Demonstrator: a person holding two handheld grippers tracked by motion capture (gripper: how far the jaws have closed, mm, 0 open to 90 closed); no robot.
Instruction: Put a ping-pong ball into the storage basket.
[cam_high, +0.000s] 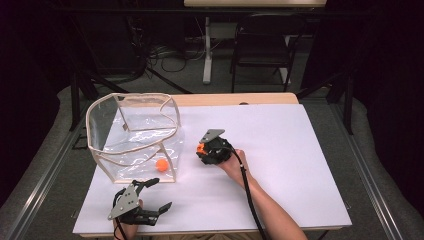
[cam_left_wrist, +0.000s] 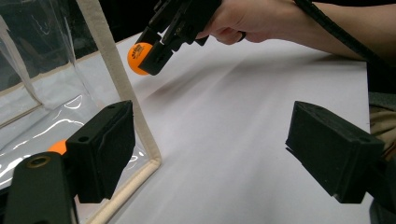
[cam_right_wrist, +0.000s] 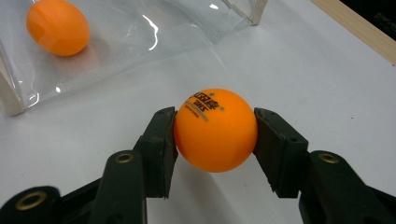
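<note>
Two orange balls are in play, and we start with the high view: the right gripper (cam_high: 201, 148) sits mid-counter, just right of the clear bag (cam_high: 134, 131), with the held ball (cam_high: 200, 147) showing as an orange spot at its tip. The second ball (cam_high: 161, 165) lies inside the bag, low near its front corner. Our left gripper (cam_high: 156, 194) rests at the near edge of the white counter (cam_high: 290, 150), jaws spread, nothing between them.

Over to the left gripper view: our own jaws stand wide apart and empty, the bag's cream-edged frame (cam_left_wrist: 122, 88) right beside the left one. Beyond, the right gripper pinches the held ball above the counter.

Right gripper view now: both pads (cam_right_wrist: 161, 151) press the printed ball's sides, clenched firmly on it, clear of the counter, with the second ball behind the plastic.
</note>
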